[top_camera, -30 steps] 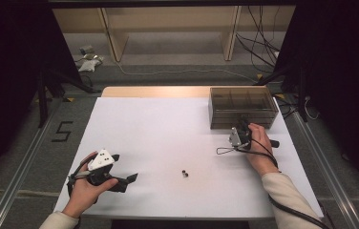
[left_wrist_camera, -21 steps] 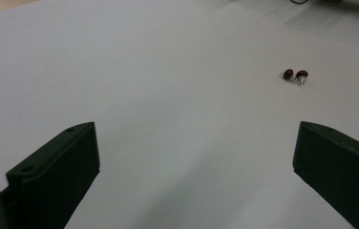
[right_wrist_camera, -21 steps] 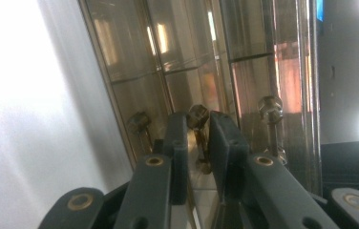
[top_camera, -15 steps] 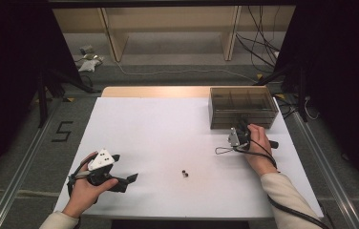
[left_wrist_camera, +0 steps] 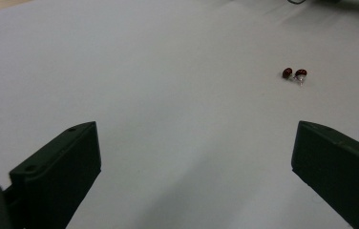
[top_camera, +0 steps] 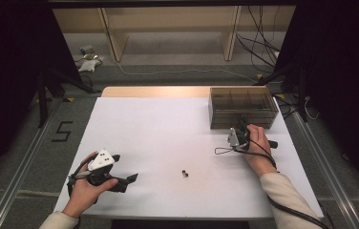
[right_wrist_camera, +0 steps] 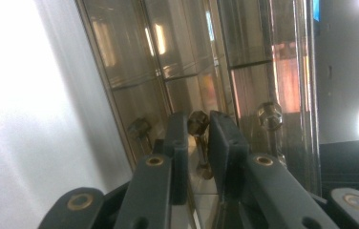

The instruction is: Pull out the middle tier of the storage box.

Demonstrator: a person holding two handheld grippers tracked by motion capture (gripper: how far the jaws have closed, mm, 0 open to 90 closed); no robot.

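A smoky brown see-through drawer box (top_camera: pixel 242 101) stands at the table's back right. My right gripper (top_camera: pixel 242 126) points at its front. In the right gripper view its jaws (right_wrist_camera: pixel 198 125) have just closed a little further and press on a small brass drawer knob (right_wrist_camera: pixel 198 119) from both sides. My left gripper (top_camera: pixel 125 168) rests near the front left, open with nothing between its black jaws (left_wrist_camera: pixel 196 133). Two tiny dark red studs (left_wrist_camera: pixel 294 73) lie on the white table ahead of it, seen as a dark speck (top_camera: pixel 184 172) from above.
A second brass knob (right_wrist_camera: pixel 269 114) sits on the neighbouring drawer front. The white table top (top_camera: pixel 168 129) ends in a wooden strip at the back. Cables and frame legs (top_camera: pixel 110 43) lie on the floor beyond; a "5" marking (top_camera: pixel 63 131) is at the left.
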